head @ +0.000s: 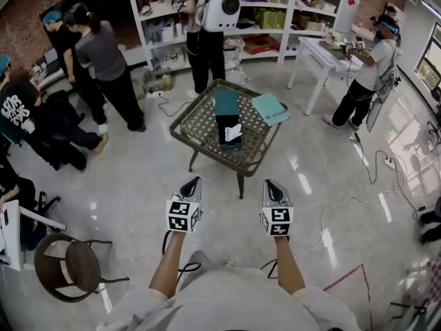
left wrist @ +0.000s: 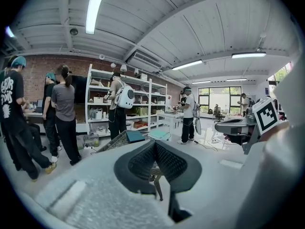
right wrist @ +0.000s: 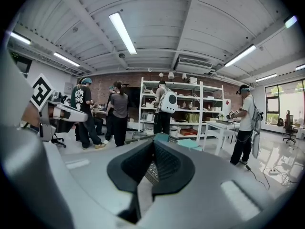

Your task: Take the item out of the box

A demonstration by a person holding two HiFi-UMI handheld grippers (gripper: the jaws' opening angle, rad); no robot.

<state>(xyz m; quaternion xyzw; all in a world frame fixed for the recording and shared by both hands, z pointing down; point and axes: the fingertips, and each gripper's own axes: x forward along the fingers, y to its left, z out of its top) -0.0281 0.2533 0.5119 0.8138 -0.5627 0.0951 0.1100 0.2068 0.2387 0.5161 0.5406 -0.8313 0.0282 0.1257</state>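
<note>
A dark teal box (head: 226, 107) stands open on a low wicker table (head: 207, 150), with a white item (head: 233, 132) showing at its near end. A lighter teal lid (head: 270, 109) lies beside it on the right. My left gripper (head: 195, 180) and right gripper (head: 270, 183) hover side by side over the floor, short of the table's near edge, both shut with nothing in them. From the left gripper view the box (left wrist: 135, 136) sits beyond the closed left gripper (left wrist: 155, 144). The right gripper view shows the lid (right wrist: 188, 143) past the closed right gripper (right wrist: 153, 144).
Several people stand around: a group at the left (head: 103, 67), one at the shelves (head: 207, 40), one at a white table on the right (head: 365, 74). A round stool (head: 72, 264) sits near left. Cables (head: 344, 205) trail over the floor at right.
</note>
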